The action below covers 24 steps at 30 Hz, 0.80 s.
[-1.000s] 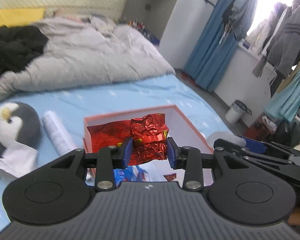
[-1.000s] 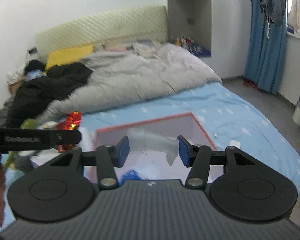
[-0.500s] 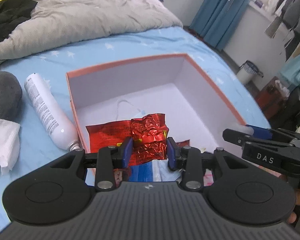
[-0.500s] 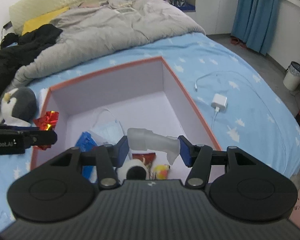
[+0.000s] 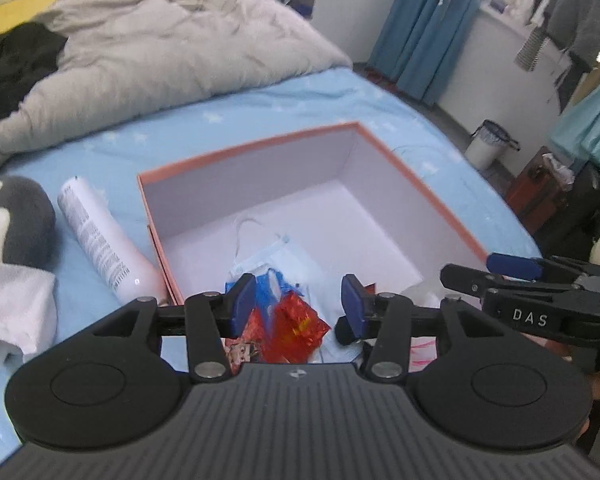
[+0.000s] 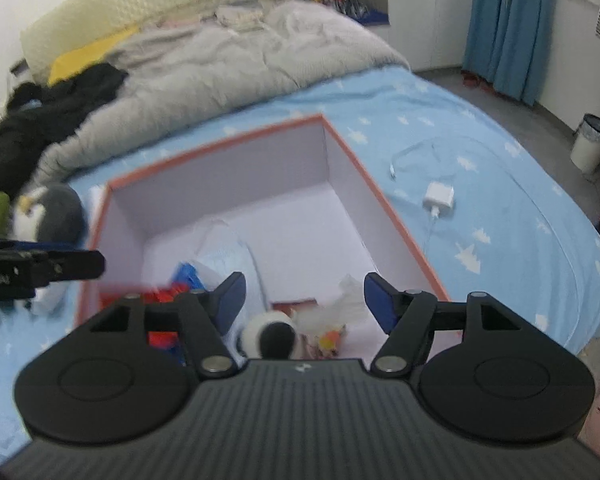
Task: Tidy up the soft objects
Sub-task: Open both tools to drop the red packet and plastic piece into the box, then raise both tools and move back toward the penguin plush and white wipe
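Observation:
An open orange-rimmed box (image 5: 428, 196) with a white inside sits on the blue bed; it also shows in the right wrist view (image 6: 384, 200). My left gripper (image 5: 298, 306) is open over its near left corner; the red foil wrapper (image 5: 296, 326) lies loose in the box below it. My right gripper (image 6: 304, 296) is open over the near side; a crumpled clear plastic piece (image 6: 342, 306) lies in the box below it. A face mask (image 5: 276, 256), blue packets (image 6: 186, 276) and a small black-and-white plush (image 6: 270, 334) also lie inside.
A penguin plush (image 5: 10, 220), a white tissue (image 5: 16, 312) and a white spray can (image 5: 100, 244) lie left of the box. A white charger with cable (image 6: 438, 196) lies to its right. A grey duvet (image 5: 160, 60) and black clothes (image 6: 56, 112) fill the bed's far end.
Both grippers opened. The red foil wrapper dropped from the left gripper into the box, and the clear plastic piece dropped from the right gripper into the box.

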Tool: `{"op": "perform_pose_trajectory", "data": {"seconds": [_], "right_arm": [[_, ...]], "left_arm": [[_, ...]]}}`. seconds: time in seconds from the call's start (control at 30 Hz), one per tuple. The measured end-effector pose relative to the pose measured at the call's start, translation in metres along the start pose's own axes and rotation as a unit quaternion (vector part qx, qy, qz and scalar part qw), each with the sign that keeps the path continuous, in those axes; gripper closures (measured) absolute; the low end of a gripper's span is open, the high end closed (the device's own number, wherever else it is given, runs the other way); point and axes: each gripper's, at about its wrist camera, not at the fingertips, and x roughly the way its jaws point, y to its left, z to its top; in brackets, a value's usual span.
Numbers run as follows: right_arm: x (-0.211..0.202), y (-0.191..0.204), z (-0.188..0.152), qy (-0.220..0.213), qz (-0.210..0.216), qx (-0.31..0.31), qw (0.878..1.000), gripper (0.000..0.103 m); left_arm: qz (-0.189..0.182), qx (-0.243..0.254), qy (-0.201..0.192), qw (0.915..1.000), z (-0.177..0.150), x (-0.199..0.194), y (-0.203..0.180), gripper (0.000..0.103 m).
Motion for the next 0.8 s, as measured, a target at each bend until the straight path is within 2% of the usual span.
{"op": "perform_pose_trajectory", "data": {"seconds": [0.33, 0.53, 0.8], "right_arm": [[-0.068, 0.033, 0.0, -0.087, 0.043, -0.02, 0.995, 0.035], [-0.101, 0.058, -0.012, -0.129, 0.071, -0.036, 0.988, 0.035], [-0.128, 0.085, -0.037, -0.159, 0.101, -0.044, 0.981, 0.035]], "left_arm": [[0.002, 0.04, -0.094, 0.9948, -0.017, -0.087, -0.007, 0.05], [0.007, 0.041, -0.135, 0.99, -0.039, -0.132, -0.002, 0.05], [0.019, 0.025, -0.173, 0.9844, -0.081, -0.185, 0.018, 0.05]]}}
